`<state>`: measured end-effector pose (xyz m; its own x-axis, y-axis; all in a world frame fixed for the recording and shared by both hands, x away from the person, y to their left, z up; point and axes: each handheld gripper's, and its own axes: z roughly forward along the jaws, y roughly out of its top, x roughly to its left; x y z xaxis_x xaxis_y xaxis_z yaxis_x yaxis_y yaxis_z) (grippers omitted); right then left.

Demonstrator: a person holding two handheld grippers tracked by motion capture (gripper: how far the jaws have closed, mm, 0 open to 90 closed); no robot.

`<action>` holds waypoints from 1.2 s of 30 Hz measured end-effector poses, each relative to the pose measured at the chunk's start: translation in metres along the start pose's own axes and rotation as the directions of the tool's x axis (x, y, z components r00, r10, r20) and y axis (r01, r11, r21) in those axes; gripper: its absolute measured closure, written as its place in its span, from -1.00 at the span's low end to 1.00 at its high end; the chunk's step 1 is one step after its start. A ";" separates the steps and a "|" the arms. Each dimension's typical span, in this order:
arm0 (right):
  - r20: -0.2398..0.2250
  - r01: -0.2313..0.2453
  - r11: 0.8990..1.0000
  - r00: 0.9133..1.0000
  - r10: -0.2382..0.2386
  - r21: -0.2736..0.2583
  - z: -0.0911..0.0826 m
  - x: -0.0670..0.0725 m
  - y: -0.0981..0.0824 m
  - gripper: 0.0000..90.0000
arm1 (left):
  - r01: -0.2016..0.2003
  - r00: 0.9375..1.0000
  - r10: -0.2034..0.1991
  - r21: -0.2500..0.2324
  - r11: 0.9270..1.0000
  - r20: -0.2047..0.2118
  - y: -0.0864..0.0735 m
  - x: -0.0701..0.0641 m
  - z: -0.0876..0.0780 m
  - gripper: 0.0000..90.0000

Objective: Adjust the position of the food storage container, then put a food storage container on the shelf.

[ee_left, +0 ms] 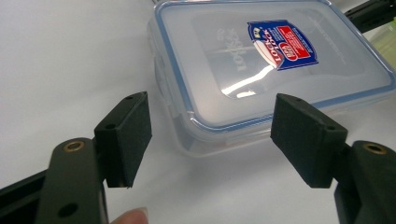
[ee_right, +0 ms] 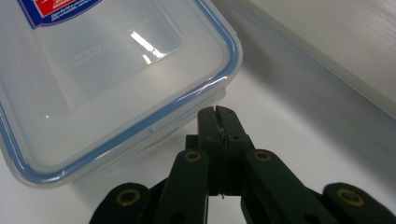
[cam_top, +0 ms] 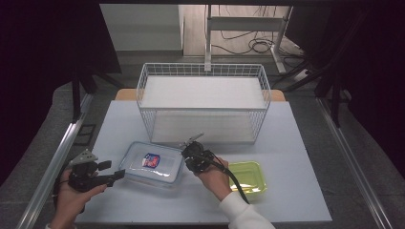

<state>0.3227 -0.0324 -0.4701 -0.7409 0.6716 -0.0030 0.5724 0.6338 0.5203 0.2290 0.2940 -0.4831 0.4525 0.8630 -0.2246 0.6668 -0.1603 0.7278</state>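
A clear plastic container (cam_top: 152, 164) with a blue-rimmed lid and a red and blue label lies flat on the white table (cam_top: 286, 138). My left gripper (cam_top: 113, 171) is held at the container's left end. In the left gripper view it (ee_left: 212, 135) is open, with its pads (ee_left: 126, 133) apart and short of the container (ee_left: 261, 65). My right gripper (cam_top: 186, 152) is at the container's right end. In the right gripper view it (ee_right: 218, 112) is shut with nothing in it, its tips close to the rim of the container (ee_right: 107, 70); whether they touch I cannot tell.
A white wire basket (cam_top: 203, 102) with a pale floor stands behind the container; its base edge (ee_right: 327, 46) is near my right gripper. A shallow yellow-green tray (cam_top: 248, 177) sits beside the right hand. Metal rails run along both sides of the table.
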 end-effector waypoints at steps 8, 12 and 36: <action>0.002 -0.027 1.000 1.000 0.027 -0.012 0.007 -0.001 0.006 0.98 | 0.007 1.000 -0.007 -0.018 1.000 0.006 0.003 0.001 -0.004 -0.36; 0.007 -0.037 0.999 0.999 0.037 -0.018 0.010 0.000 0.009 0.98 | 0.007 1.000 -0.007 -0.023 1.000 0.015 0.007 0.001 -0.003 -0.37; -0.137 -0.189 0.973 0.976 0.170 -0.136 -0.019 -0.011 -0.013 -0.23 | 0.061 0.994 -0.062 0.009 0.998 0.093 0.027 0.014 0.004 -0.63</action>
<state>0.3167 -0.0552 -0.4606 -0.6738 0.7105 0.2029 0.6487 0.4374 0.6228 0.2558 0.3002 -0.4688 0.4639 0.8227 -0.3286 0.6987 -0.1118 0.7066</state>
